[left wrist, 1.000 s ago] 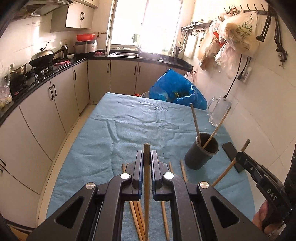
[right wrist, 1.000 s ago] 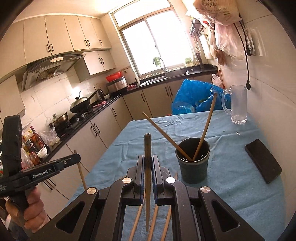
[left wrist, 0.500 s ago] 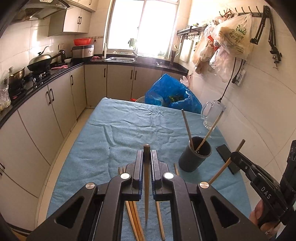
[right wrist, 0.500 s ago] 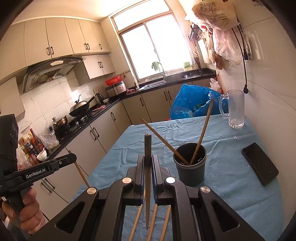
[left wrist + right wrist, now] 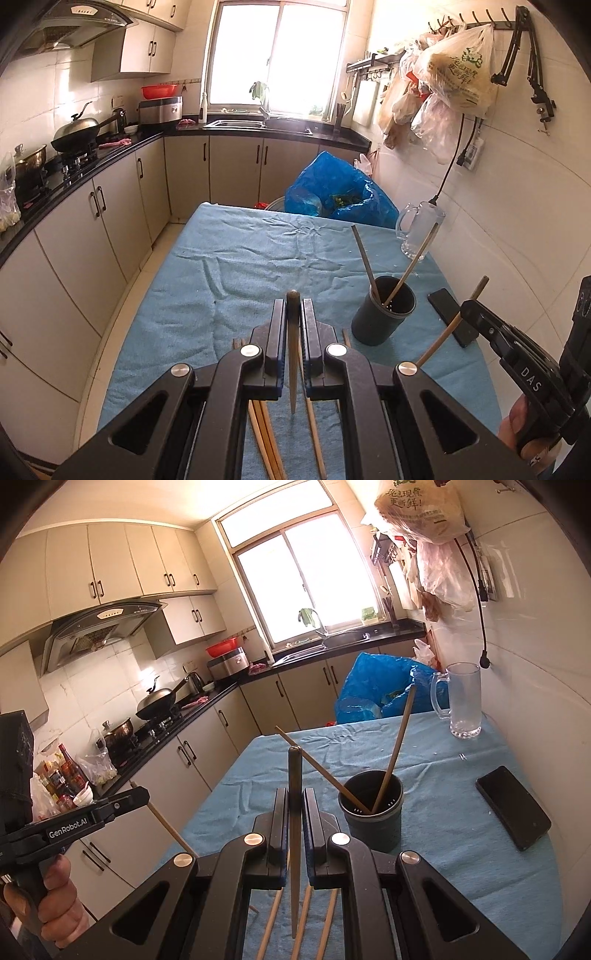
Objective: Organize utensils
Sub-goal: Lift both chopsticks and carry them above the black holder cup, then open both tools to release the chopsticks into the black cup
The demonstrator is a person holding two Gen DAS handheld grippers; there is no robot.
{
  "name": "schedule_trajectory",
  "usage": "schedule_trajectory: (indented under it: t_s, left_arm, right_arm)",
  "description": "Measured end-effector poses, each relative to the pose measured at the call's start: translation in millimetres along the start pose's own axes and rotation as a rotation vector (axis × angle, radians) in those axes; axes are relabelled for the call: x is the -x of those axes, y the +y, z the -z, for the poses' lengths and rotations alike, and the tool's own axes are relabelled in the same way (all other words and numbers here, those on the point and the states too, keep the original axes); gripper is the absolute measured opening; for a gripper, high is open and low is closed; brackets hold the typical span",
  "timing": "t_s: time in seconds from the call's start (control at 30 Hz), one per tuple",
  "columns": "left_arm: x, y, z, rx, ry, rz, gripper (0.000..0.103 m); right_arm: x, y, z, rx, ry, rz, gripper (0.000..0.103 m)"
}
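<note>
Desk: standing along the tiled wall, wearing a wrinkled blue cloth that is covering its whole top
Blue bag: bulging open just beyond the desk's far end
Glass mug: standing upright at the desk's far right corner, near the wall
Utensil cup: dark and round, standing upright on the cloth right of centre, with the phone lying well apart to its right
Phone: lying flat, screen dark, near the desk's right edge
Left hand-held gripper: hanging above the near part of the desk, its jaws clamping tight on one chopstick
Right hand-held gripper: hanging above the near desk just left of the cup, its jaws likewise pinching one chopstick
Left-held chopstick: standing nearly upright between the pads, blunt end poking above them, thin end pointing down at the cloth
Right-held chopstick: dark, sitting nearly upright in the grip, tip hanging clear of the cloth
Chopsticks in cup: two leaning apart, one tilting left, one right
Loose chopsticks: several lying on the cloth at the near edge, beneath both tools
</note>
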State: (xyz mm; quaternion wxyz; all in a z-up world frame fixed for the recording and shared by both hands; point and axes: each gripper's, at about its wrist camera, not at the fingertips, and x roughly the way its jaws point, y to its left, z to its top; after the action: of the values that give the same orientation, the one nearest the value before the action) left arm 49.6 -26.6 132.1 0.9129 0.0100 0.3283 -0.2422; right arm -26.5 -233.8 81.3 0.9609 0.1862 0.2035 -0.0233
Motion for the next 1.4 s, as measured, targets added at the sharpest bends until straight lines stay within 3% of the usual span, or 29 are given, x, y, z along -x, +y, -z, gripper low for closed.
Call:
schedule_trajectory:
  t_s: [0.6, 1.2, 1.4]
  left_arm:
    - [6, -29, -22, -0.057, -0.012, 0.039, 0.007]
    - [12, -94, -114, -0.099, -0.124, 0.142, 0.007]
    - [-29, -106, -130, -0.061, -0.071, 0.164, 0.007]
  right_arm:
    - [15, -5, -15, -0.004, -0.045, 0.025, 0.008]
    - [35, -43, -107, -0.045, -0.23, 0.103, 0.008]
    - [9, -54, -120, -0.02, -0.221, 0.178, 0.008]
